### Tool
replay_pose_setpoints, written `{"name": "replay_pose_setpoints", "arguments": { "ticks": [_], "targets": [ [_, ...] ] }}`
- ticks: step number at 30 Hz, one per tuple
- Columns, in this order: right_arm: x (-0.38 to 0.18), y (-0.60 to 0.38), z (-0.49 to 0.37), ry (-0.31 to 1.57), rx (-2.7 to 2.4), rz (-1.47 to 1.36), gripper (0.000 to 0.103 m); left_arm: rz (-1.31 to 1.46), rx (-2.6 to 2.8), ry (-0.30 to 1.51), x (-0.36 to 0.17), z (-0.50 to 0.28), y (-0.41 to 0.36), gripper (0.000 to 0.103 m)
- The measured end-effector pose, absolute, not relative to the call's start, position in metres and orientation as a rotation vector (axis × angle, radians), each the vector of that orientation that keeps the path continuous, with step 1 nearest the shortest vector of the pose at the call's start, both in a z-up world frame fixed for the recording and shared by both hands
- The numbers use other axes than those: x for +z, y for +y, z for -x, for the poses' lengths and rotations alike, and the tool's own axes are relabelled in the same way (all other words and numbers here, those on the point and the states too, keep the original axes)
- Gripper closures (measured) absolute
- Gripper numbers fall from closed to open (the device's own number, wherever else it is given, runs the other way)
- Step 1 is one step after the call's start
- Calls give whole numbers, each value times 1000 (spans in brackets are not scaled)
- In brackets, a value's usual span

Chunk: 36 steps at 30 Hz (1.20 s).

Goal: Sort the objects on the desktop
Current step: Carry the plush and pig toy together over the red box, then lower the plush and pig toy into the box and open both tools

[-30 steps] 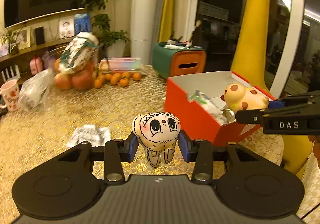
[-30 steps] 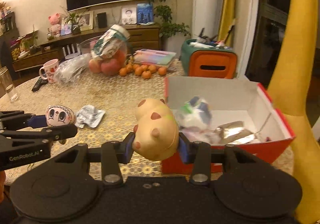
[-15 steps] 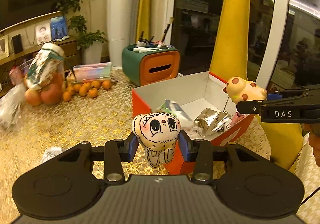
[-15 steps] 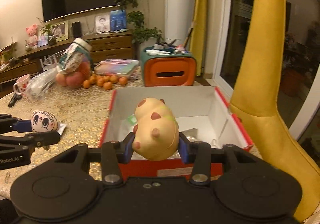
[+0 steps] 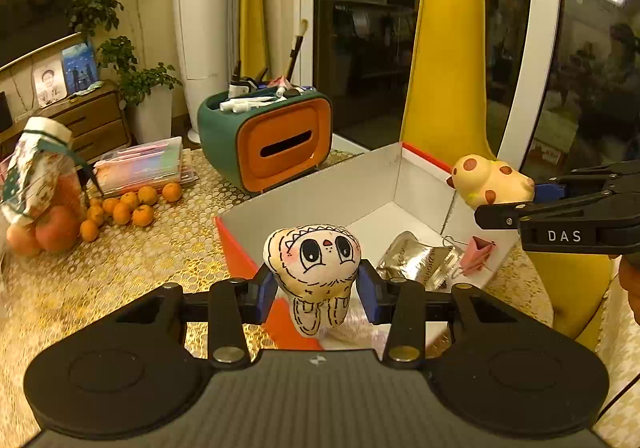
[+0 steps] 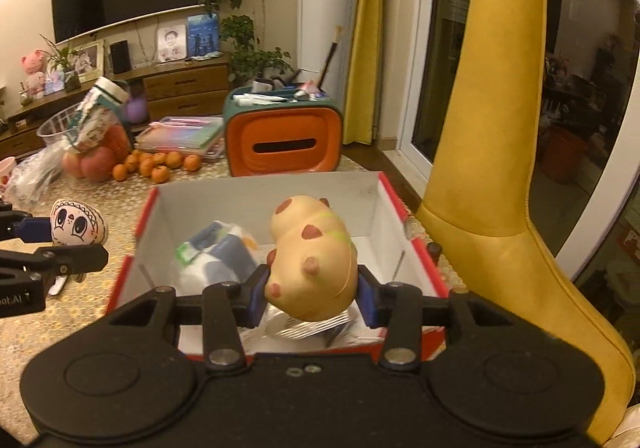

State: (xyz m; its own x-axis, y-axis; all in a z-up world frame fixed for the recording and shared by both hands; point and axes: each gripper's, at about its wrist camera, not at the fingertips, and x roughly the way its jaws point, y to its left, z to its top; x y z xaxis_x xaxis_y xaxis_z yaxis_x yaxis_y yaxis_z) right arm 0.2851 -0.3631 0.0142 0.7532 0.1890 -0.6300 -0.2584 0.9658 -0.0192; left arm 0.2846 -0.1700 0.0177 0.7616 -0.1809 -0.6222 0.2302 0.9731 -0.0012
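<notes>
Red cardboard forms the outside of the open box [image 6: 416,340], white inside, which sits on the gold-patterned worktop [image 5: 100,280] and serves as the collecting bin for the sort. Both grippers carry a toy towards it.

The left gripper [image 5: 316,290] has its fingers [image 5: 262,292] closed narrowly on a cream tooth-shaped plush [image 5: 314,264] with big drawn eyes, pinched at its sides so the face points up and the two stubby legs hang free below. In the left wrist view the plush hangs over the box's near red corner, with the box interior opening towards 1 o'clock. A crinkled silver foil pouch [image 5: 416,260] and a pink binder clip [image 5: 476,252] already lie inside.

The right gripper [image 6: 312,290] grips a yellow spotted squishy toy [image 6: 312,264] across its middle, the soft body bulging a little between the fingers [image 6: 366,298]. From its own camera the toy sits directly over the box, above a blue-and-white packet [image 6: 216,256] at 10 o'clock. The hold across the waist probably keeps the soft toy from slipping while it is carried.

Judging by the layout, the loose toys are being gathered into the box, while the oranges [image 5: 132,208], the bagged apples [image 5: 48,232] and the green-and-orange organiser [image 5: 272,140] at the far side stay put. The right toy looks ready to be let go; the left seems to need a little more travel over the rim.
</notes>
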Motion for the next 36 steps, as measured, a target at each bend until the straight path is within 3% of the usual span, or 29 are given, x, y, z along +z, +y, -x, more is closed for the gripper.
{"name": "replay_pose_setpoints", "arguments": {
  "ticks": [22, 36],
  "targets": [
    [-33, -354, -380, 801, 216, 222, 60, -139, -344, 819, -28, -391, -230, 62],
    [-56, -356, -387, 911, 236, 307, 59, -146, -371, 951, -60, -424, -235, 62]
  ]
}}
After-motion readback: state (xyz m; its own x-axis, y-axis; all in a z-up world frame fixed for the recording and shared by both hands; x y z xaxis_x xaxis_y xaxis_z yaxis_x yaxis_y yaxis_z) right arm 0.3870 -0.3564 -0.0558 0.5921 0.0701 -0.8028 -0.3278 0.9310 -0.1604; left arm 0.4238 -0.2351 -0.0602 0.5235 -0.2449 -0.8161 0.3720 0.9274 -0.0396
